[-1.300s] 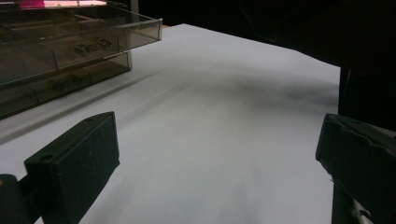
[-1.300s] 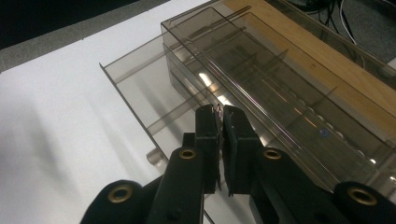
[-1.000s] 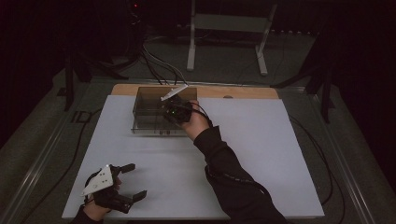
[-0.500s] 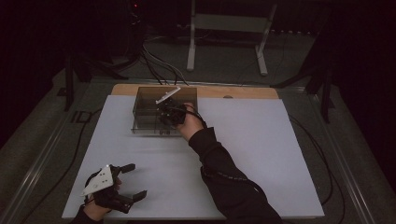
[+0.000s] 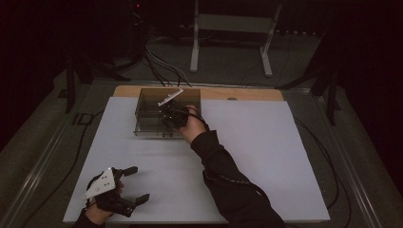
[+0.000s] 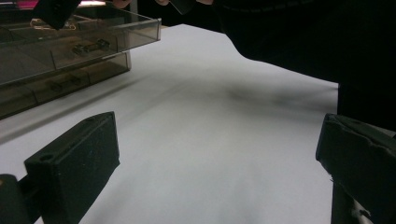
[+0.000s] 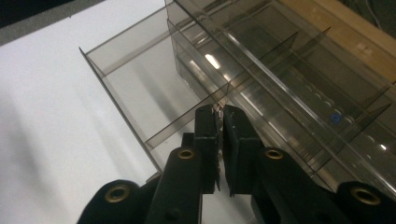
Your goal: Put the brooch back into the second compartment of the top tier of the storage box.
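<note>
My right gripper [image 7: 220,116] pinches a tiny, unidentifiable part above the compartment box [image 7: 299,84] — next, lowering it into a cell — left gripper [image 5: 134,186] idles agape.

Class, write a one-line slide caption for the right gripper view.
Right gripper, jaws nearly shut on something small and thin, poised over a clear compartment box on the white table.

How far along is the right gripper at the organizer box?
Done: the right gripper is over the clear compartment box, jaws nearly shut on something small and thin, unidentifiable. In hand: carrying it over the dividers. Left: the release. The left gripper waits open above the white table sheet.
</note>
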Demonstrator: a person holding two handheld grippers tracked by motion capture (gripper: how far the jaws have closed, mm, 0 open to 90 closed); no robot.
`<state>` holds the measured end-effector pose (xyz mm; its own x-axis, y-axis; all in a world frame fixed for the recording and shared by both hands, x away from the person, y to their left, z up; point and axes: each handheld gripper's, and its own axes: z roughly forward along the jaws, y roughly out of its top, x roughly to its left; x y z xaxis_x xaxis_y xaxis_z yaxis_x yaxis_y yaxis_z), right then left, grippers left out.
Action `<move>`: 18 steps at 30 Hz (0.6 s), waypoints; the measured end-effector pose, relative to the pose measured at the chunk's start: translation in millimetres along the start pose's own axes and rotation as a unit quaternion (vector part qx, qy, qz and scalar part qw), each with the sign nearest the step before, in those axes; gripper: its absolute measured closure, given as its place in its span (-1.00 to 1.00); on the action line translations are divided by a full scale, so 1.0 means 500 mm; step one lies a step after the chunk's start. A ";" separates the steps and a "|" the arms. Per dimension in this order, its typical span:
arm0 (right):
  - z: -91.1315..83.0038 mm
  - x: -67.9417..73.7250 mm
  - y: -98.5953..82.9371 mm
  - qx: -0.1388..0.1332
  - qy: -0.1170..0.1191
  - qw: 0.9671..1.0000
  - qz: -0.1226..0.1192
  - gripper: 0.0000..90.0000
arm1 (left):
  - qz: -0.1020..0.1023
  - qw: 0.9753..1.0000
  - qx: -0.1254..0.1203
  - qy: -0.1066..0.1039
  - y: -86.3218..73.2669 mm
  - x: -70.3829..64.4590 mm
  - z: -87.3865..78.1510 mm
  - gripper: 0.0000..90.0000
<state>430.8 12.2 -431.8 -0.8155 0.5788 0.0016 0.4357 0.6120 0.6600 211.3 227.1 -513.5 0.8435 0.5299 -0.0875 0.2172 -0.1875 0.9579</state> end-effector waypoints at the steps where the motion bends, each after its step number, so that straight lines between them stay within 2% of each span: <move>1: -0.001 0.001 0.000 -0.004 0.003 1.000 0.001 0.66 | 0.001 1.000 0.001 0.000 0.000 0.000 0.000 -0.99; 9: -0.022 0.006 0.003 -0.018 0.000 1.000 -0.011 0.22 | 0.000 1.000 0.001 0.000 0.000 0.001 0.001 -0.99; 12: -0.031 0.006 0.001 -0.024 0.002 1.000 -0.004 -0.01 | 0.000 1.000 0.003 0.000 0.000 0.000 0.001 -0.99; 13: -0.035 0.007 0.000 -0.027 0.001 1.000 -0.007 -0.01 | 0.000 1.000 0.003 0.000 0.000 0.000 0.001 -0.99; 14: -0.039 0.008 0.000 -0.029 -0.001 1.000 -0.008 -0.22 | 0.001 1.000 0.003 0.000 0.000 0.000 0.001 -0.99; 18: -0.055 0.007 -0.002 -0.036 0.004 0.999 0.001 -0.57 | 0.001 1.000 0.004 0.000 0.000 0.000 0.001 -0.99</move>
<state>417.1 -1.2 -411.5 -0.8175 0.5758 0.0078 0.4087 0.5706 0.7123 211.6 226.7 -513.8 0.8438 0.5298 -0.0860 0.2199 -0.1951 0.9558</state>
